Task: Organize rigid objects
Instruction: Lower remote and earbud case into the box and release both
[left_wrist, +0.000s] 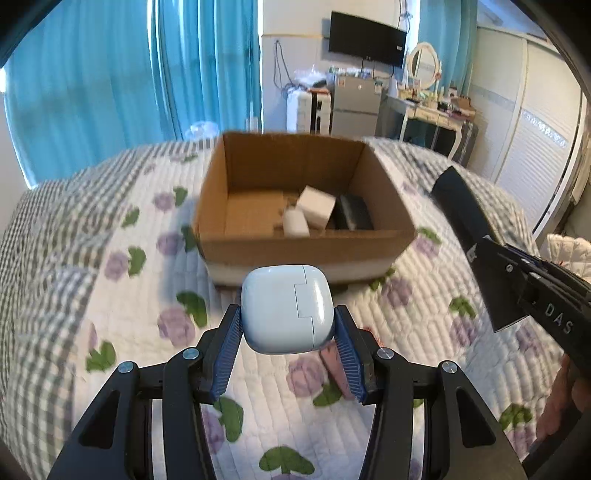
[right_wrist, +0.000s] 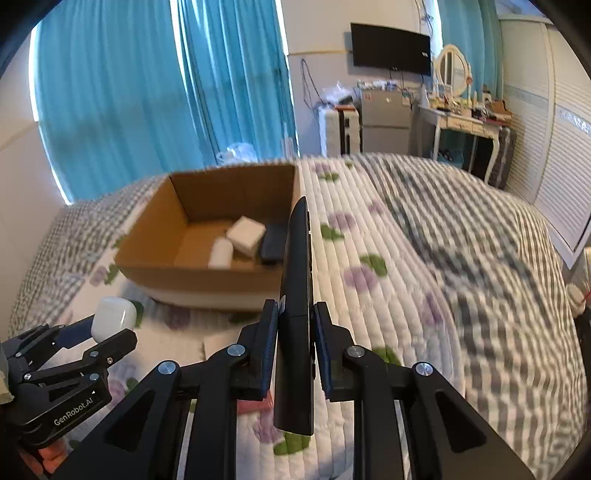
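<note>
My left gripper (left_wrist: 288, 314) is shut on a white earbud case (left_wrist: 286, 308) and holds it above the quilt, just in front of the open cardboard box (left_wrist: 295, 247). My right gripper (right_wrist: 295, 314) is shut on a long black remote control (right_wrist: 297, 295), held on edge and pointing at the box's right side (right_wrist: 192, 280). The remote also shows at the right of the left wrist view (left_wrist: 465, 218). The earbud case and left gripper show at lower left of the right wrist view (right_wrist: 110, 317). Inside the box lie a white cube box (left_wrist: 316, 205), a small white bottle (left_wrist: 295, 221) and a black flat item (left_wrist: 354, 212).
The box stands on a bed with a white quilt with purple flowers (left_wrist: 147, 295) and a grey checked blanket (right_wrist: 480, 240). A pink item (left_wrist: 334, 365) lies on the quilt under the left gripper. Blue curtains, a fridge, a TV and a dressing table stand behind the bed.
</note>
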